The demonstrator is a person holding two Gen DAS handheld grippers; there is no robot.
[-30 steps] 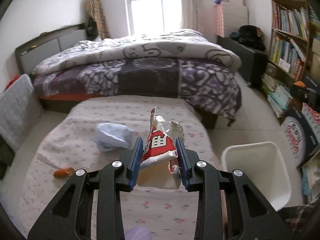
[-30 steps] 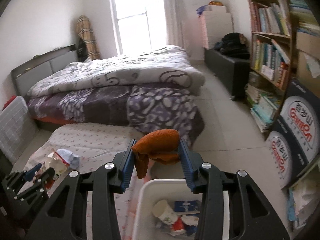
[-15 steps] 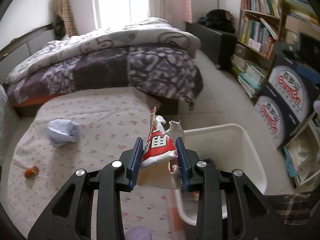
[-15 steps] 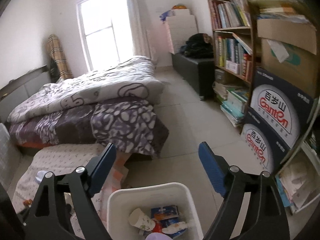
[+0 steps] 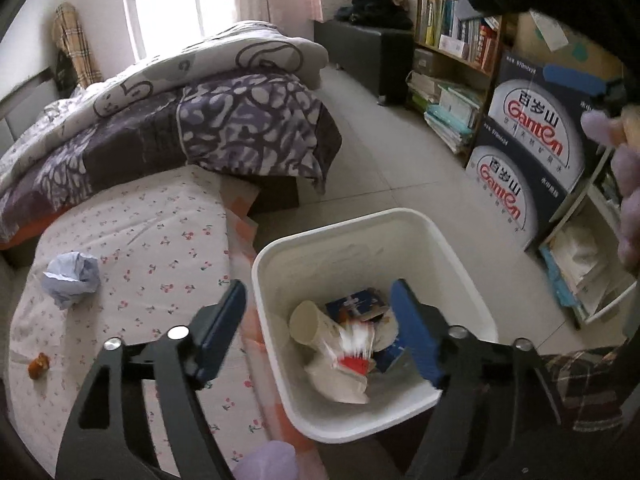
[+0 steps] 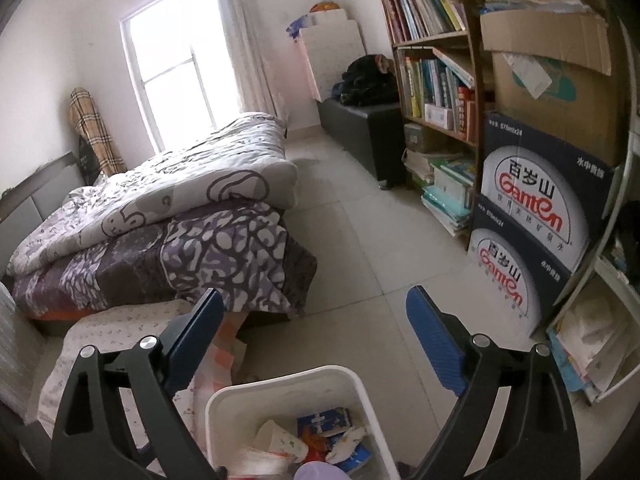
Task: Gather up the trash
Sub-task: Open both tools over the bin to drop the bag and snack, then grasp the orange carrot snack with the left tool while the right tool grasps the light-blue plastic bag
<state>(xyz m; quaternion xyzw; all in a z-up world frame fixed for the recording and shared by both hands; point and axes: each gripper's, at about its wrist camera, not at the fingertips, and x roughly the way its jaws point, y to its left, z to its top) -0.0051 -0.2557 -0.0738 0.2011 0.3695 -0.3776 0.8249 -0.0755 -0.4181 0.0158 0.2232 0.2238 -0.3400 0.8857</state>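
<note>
My left gripper point(image 5: 318, 286) hangs over the white bin point(image 5: 360, 220) with its jaws opening. The red and white wrapper point(image 5: 352, 346) has left the pads and shows blurred inside the bin, beside a paper cup point(image 5: 308, 320) and a blue box point(image 5: 356, 300). A crumpled blue paper point(image 5: 72, 280) and a small orange scrap point(image 5: 38, 365) lie on the flowered sheet point(image 5: 160, 248). My right gripper point(image 6: 314, 296) hovers above the far side of the bin point(image 6: 280, 376); its jaws are opening wide, with nothing between them.
A bed with a purple quilt point(image 6: 180, 240) stands behind the flowered mattress. Stacked water cartons point(image 6: 532, 248) and a bookshelf point(image 6: 432, 80) line the right wall. Bare tiled floor point(image 6: 360, 248) lies between them. A gloved hand point(image 5: 624, 184) shows at the right edge.
The left gripper swung right from above the sheet to above the bin and let go of the wrapper. The right gripper dropped its orange-brown scrap and opened wide.
</note>
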